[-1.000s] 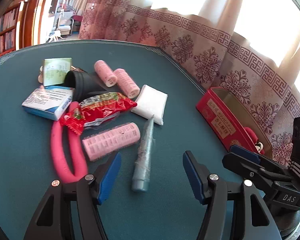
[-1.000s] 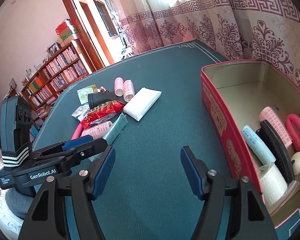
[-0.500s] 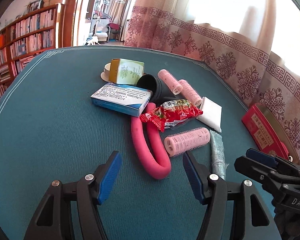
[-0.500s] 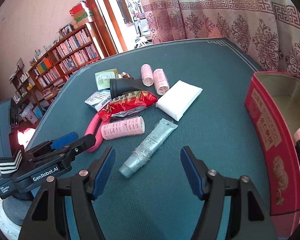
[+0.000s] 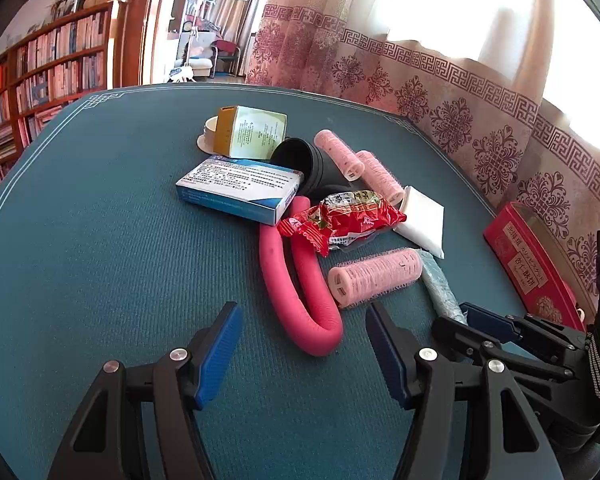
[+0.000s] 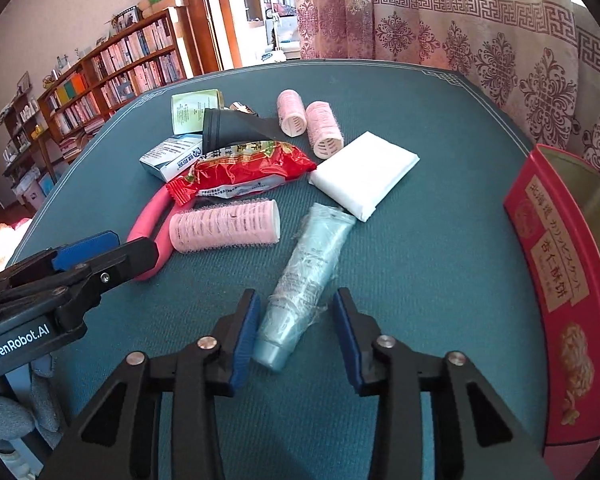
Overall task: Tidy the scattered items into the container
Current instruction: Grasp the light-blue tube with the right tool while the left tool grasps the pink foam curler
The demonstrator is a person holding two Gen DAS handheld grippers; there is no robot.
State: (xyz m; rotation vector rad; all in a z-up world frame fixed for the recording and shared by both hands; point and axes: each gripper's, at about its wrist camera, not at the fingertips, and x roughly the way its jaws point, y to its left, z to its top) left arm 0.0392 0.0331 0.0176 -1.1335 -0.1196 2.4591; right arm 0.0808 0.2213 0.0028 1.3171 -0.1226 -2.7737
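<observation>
On the teal desk (image 6: pixel 440 248), read left to right in the right wrist view, the left tool (image 5: pixel 302 344) enters at the far left with its jaws standing apart, nothing between them, and the bend of a pink foam loop (image 5: pixel 296 300) lying just ahead of its pads. Next to it lies a large pink hair roller (image 6: pixel 225 225) on its side, touching the loop. Behind the roller a red snack packet (image 6: pixel 240 170) rests over a blue and white box (image 6: pixel 172 158), with a black cup (image 6: pixel 228 126) tipped on its side and a green carton (image 6: pixel 192 110) farther back. Two smaller pink rollers (image 6: pixel 308 120) sit side by side beyond the packet. A white folded pack (image 6: pixel 364 174) lies to their right, its near corner just beside the crimped end of a pale blue tube (image 6: pixel 304 276). The tube runs diagonally toward the camera, and its capped end lies between the pads of the right tool (image 6: pixel 294 332). That tool's jaws have just been closing; the left pad stands at the tube's side, while a gap shows at the right pad, so the tube is not yet clamped. At the far right stands the red tin (image 6: pixel 560 280), open at the top, well apart from the scattered pile; a pink item shows at its inner edge, too cut off to identify.
</observation>
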